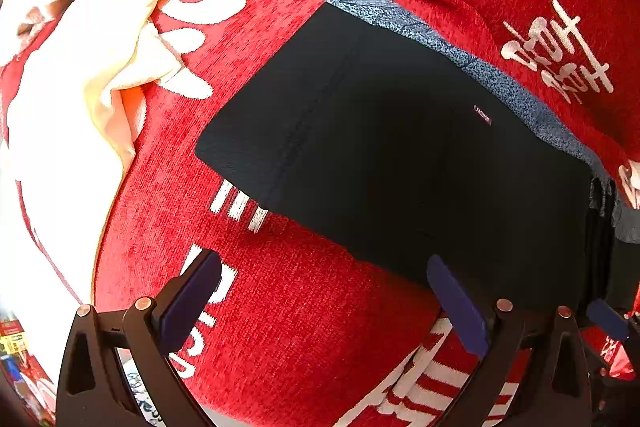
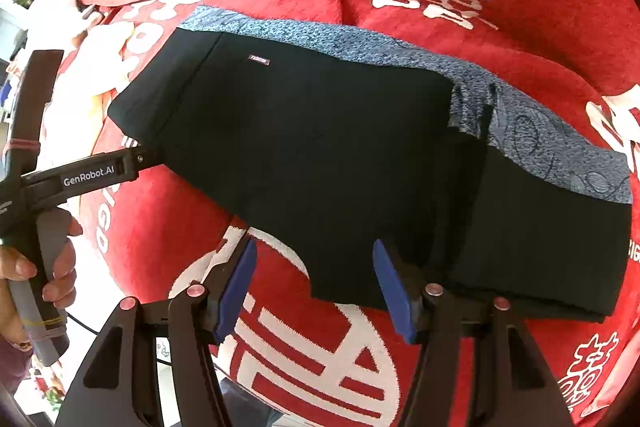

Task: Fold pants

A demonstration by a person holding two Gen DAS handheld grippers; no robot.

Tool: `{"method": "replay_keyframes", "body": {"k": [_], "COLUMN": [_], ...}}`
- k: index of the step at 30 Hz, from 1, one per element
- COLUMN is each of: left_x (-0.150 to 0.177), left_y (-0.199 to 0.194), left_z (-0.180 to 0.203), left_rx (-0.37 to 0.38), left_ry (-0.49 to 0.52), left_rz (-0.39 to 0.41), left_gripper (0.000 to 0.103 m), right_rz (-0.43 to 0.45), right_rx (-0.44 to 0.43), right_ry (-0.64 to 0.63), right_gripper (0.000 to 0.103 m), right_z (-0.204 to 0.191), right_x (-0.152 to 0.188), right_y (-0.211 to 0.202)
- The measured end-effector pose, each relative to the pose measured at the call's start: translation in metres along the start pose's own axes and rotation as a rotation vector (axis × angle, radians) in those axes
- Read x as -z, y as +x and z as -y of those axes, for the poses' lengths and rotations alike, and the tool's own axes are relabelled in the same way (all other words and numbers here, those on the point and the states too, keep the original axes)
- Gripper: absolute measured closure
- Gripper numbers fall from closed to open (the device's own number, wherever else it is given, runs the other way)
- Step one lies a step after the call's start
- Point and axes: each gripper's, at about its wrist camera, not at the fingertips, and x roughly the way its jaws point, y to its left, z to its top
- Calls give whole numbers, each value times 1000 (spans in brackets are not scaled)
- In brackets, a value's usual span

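Black pants (image 1: pixel 400 147) with a blue-grey patterned waistband (image 1: pixel 500 83) lie folded flat on a red blanket. My left gripper (image 1: pixel 322 303) is open over bare red cloth, with its right finger (image 1: pixel 456 307) at the pants' near edge. In the right wrist view the same pants (image 2: pixel 320 155) fill the middle. My right gripper (image 2: pixel 316 291) stands open, the pants' near corner lying loose between its pads. One left-gripper finger (image 2: pixel 132 163) reaches the pants' left edge.
The red blanket (image 1: pixel 300 327) with white characters covers a cushioned surface. A crumpled cream towel (image 1: pixel 92 67) lies to the left. A person's hand (image 2: pixel 60 267) holds the left gripper's handle. The surface drops off at the near left, with floor clutter (image 1: pixel 16 367) below.
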Motion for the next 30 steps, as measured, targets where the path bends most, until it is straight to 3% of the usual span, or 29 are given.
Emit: {"method": "replay_keyframes", "body": {"k": [12,20,30], "left_x": [-4,-5,-13], "left_y": [1,3,24], "left_z": [-41,-42,-37], "left_rx": [140,311,518], "left_ry": [-120,-131,-221], "left_rz": [31,68,47], "left_gripper": [0,0,0], "right_rz": [-21,-37,-39], "right_rx": [12,-27,-36], "right_ry": [10,63,54], "right_gripper": [39,38,38], "right_z": [4,24,26], "right_x": [-1,3,2], "right_y": [12,33,32]}}
